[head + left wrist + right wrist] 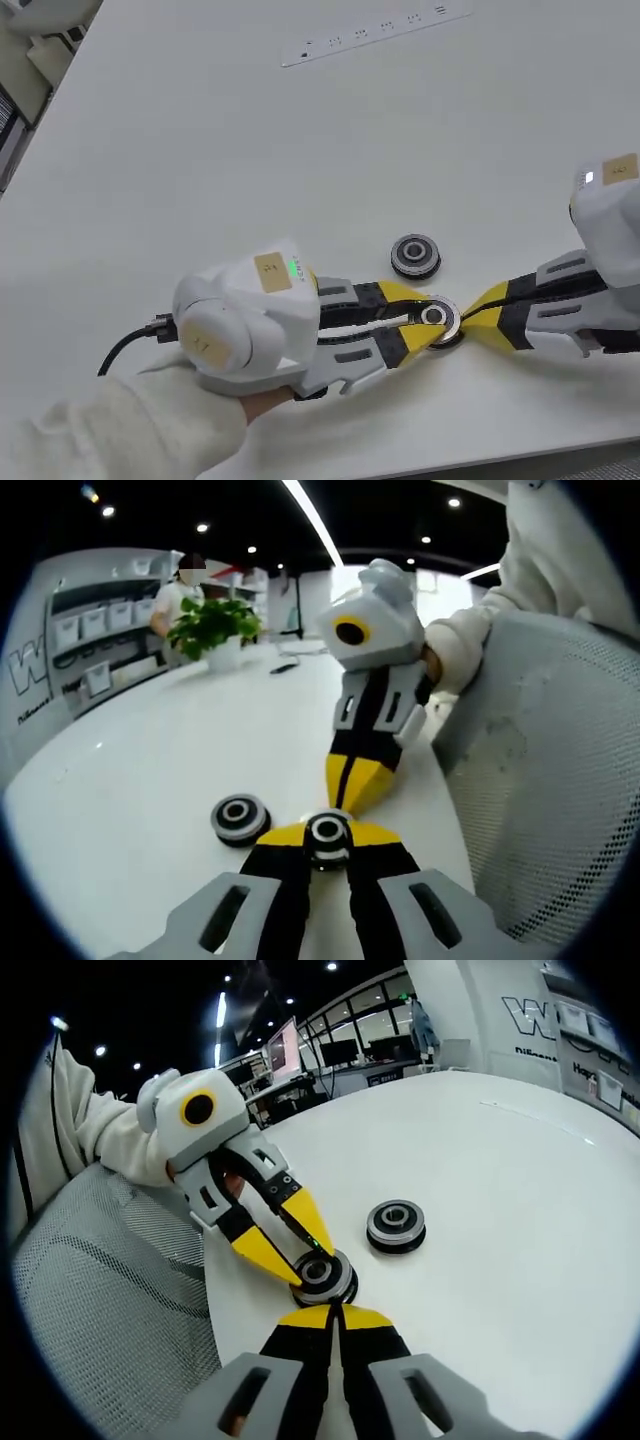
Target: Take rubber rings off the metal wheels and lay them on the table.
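Closest in, a hand (pixel 258 404) in a fleecy white sleeve is holding the left gripper (pixel 426 323), whose 2 jaws are clamping 1 metal wheel (pixel 328 838) from either side. That wheel is lying flat near the near edge of the table (pixel 300 150), right of centre. The right gripper (pixel 335 1318) is coming in from the right with its jaws pressed together, tips touching the wheel's rim. Whether they are nipping the rubber ring (pixel 348 1285), I cannot tell. Wheel 2 (pixel 414 255) is sitting free just beyond, slightly left, ring in place. I am judging the wheel as heavy, stiff and smooth, so it is likely slipping easily under a side pull. The ring is probably soft and stretchy, best pinched at its outer edge and peeled up.
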Motion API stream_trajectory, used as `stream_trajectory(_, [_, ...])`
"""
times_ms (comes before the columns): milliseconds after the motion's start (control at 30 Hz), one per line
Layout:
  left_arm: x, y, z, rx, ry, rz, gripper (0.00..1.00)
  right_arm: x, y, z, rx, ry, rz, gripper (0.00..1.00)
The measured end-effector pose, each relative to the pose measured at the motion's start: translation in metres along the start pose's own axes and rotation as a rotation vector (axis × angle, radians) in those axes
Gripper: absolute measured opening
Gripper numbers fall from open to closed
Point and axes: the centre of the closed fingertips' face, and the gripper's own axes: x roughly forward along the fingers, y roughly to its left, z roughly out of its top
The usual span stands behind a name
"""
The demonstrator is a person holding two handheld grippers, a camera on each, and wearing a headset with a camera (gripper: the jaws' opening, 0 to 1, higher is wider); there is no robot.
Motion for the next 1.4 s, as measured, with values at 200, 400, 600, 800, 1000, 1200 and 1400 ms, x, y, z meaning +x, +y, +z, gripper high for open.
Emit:
stream_trajectory(200, [-0.001,0.001,-0.001,0.000,-0.006,0.000,0.14,-0.003,-0.002,0.001,0.100,-0.013,0.008,0.00])
stream_trajectory(400, [0.000,0.000,0.000,0.002,-0.005,0.001,0.14,-0.003,-0.003,0.001,0.210,-0.040,0.024,0.00])
stream_trajectory(600, [0.000,0.000,0.000,-0.005,-0.009,0.006,0.14,-0.006,-0.005,0.003,0.327,-0.086,0.052,0.00])
stream_trajectory(800, [0.000,0.001,0.001,-0.007,-0.004,0.009,0.14,-0.006,-0.004,0.004,0.389,-0.104,0.072,0.00])
stream_trajectory(1000, [0.001,0.001,0.001,-0.005,-0.004,0.015,0.14,-0.009,-0.002,0.015,0.548,-0.170,0.126,0.00])
stream_trajectory(1200, [0.001,0.000,0.002,-0.007,-0.001,0.014,0.14,-0.007,-0.001,0.016,0.463,-0.165,0.110,0.00])
stream_trajectory(1400, [0.001,0.000,0.001,-0.006,0.000,0.011,0.14,-0.006,0.004,0.020,0.452,-0.166,0.125,0.00])
